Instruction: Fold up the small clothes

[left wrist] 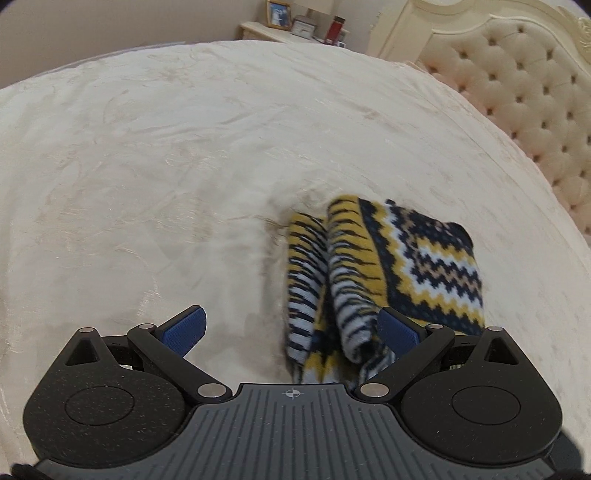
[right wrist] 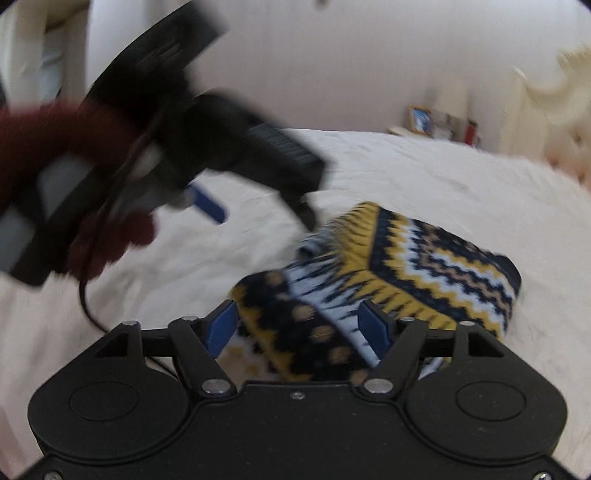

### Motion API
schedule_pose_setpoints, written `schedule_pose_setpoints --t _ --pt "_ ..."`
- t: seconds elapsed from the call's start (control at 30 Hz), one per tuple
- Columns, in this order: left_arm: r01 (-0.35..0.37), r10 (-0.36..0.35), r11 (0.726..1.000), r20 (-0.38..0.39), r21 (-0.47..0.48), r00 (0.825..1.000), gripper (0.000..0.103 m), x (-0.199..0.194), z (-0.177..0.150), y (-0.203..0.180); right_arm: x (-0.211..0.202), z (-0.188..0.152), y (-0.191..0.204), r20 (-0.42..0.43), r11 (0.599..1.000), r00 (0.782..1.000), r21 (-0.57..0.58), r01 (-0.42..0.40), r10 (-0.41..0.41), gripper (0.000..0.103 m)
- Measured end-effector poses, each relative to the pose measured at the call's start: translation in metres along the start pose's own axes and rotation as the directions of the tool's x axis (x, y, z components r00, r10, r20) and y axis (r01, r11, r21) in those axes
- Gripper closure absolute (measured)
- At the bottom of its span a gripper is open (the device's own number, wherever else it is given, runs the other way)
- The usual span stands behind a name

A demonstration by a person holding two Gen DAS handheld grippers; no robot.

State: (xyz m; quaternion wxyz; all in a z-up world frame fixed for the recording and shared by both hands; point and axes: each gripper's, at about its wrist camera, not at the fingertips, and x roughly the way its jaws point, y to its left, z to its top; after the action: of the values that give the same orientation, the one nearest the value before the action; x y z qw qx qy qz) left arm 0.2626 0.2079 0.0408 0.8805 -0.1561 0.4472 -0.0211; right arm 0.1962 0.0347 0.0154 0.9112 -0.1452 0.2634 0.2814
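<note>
A small knitted garment (left wrist: 406,258) in navy, yellow and white zigzag lies bunched and partly folded on the cream bedspread (left wrist: 166,166). My left gripper (left wrist: 291,328) stands open just above it; the cloth's striped folds lie between the jaws close to the right pad, and the left pad is over bare bedspread. In the right wrist view the garment (right wrist: 424,266) runs between the blue pads of my right gripper (right wrist: 297,325), which stands open with the pads not pressing it. The left gripper (right wrist: 258,218) shows blurred at upper left, held by a hand in a dark red sleeve (right wrist: 44,133).
A tufted cream headboard (left wrist: 517,92) borders the bed on the right. A nightstand (left wrist: 295,29) with a picture frame, a clock and a red bottle stands beyond the far edge. A black cable (right wrist: 86,299) hangs from the left gripper.
</note>
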Motion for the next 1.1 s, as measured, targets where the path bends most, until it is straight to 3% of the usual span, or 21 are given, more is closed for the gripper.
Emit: schedule_pose_setpoints --t 0.13,0.17,0.2,0.23,0.33,0.4,0.57,0.73,0.8,0.87,1.1 --pt "0.041 -0.042 0.999 -0.022 -0.024 0.999 0.003 0.002 -0.001 0.001 0.018 -0.003 0.018 -0.014 0.992 0.998 -0.107 0.066 -0.068 0.035" --pt "0.054 -0.055 0.998 -0.029 -0.034 0.998 0.003 0.003 -0.002 0.001 0.021 -0.003 0.019 -0.017 0.99 0.997 -0.124 0.067 -0.069 0.055" --pt "0.068 -0.07 0.997 -0.035 -0.043 0.997 0.003 0.004 -0.002 0.002 0.022 -0.001 0.018 -0.016 0.99 0.997 -0.117 0.079 -0.082 0.095" --pt "0.079 -0.082 0.995 -0.041 -0.053 0.996 0.003 0.005 -0.002 0.001 0.018 -0.002 0.013 -0.005 0.992 0.995 -0.089 0.094 -0.095 0.089" --pt "0.117 -0.12 0.991 -0.052 -0.064 0.991 0.017 0.004 -0.003 -0.002 0.002 0.003 -0.007 0.048 0.994 0.995 0.072 0.084 -0.087 0.09" --pt "0.162 -0.166 0.984 -0.049 -0.075 0.985 0.017 0.004 -0.003 -0.005 -0.006 0.003 -0.018 0.069 0.989 0.996 0.139 0.055 -0.065 0.09" --pt "0.293 -0.304 0.949 -0.084 -0.115 0.949 0.017 0.016 -0.009 -0.012 -0.012 0.001 -0.016 0.07 0.99 0.997 0.143 0.017 -0.028 0.09" --pt "0.322 -0.339 0.931 -0.087 -0.171 0.937 0.019 0.038 -0.018 -0.011 -0.001 -0.003 -0.012 0.061 0.992 0.998 0.124 -0.004 -0.003 0.09" --pt "0.346 -0.359 0.922 -0.046 -0.175 0.932 0.041 0.04 -0.021 -0.009 0.0 -0.004 -0.011 0.059 0.992 0.998 0.122 -0.007 0.0 0.09" --pt "0.368 -0.37 0.918 0.014 -0.146 0.929 0.086 0.037 -0.022 -0.008 -0.001 -0.004 -0.012 0.064 0.992 0.998 0.126 -0.005 -0.004 0.09" --pt "0.28 -0.277 0.959 0.066 -0.04 0.959 0.086 0.006 -0.018 -0.018 0.003 0.001 0.0 0.082 0.995 0.996 0.092 -0.025 0.018 0.088"
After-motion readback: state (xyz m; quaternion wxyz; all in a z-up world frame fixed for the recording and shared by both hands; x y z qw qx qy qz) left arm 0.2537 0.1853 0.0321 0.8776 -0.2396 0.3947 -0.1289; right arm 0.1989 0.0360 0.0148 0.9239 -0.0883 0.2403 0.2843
